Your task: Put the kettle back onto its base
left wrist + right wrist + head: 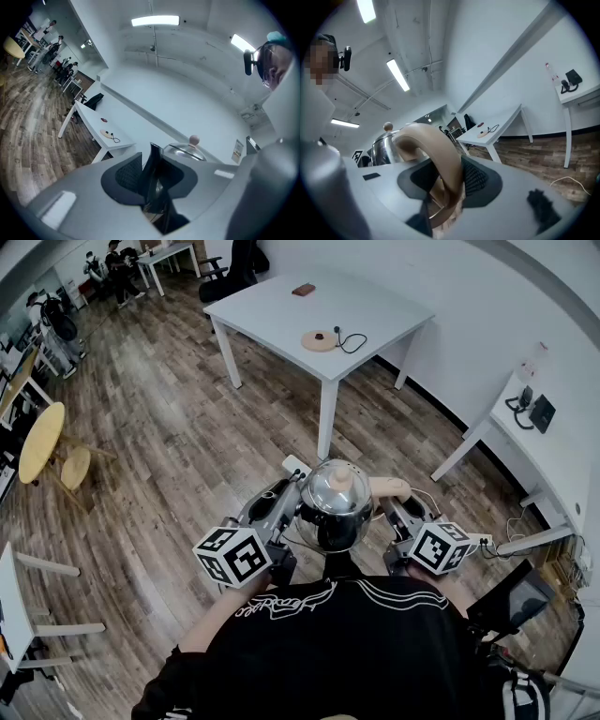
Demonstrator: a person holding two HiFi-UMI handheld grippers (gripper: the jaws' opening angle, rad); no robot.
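Observation:
A shiny steel kettle (335, 505) with a tan knob hangs in the air over the wooden floor, close to my body. My left gripper (286, 498) is shut on its dark spout (154, 164). My right gripper (398, 507) is shut on its curved tan handle (438, 154). The kettle's lid (185, 151) shows beyond the left jaws, and its body (384, 145) beyond the right jaws. The round tan base (319, 340) with its black cord lies on the white table (272, 315) ahead, far from the kettle. The base also appears small in the left gripper view (107, 134) and the right gripper view (483, 132).
A small brown object (303, 290) lies on the far part of the table. A white power strip (296, 466) and cable lie on the floor just ahead. A second white desk (525, 442) with a black device stands at right, a round yellow table (40, 440) at left. People sit far back left.

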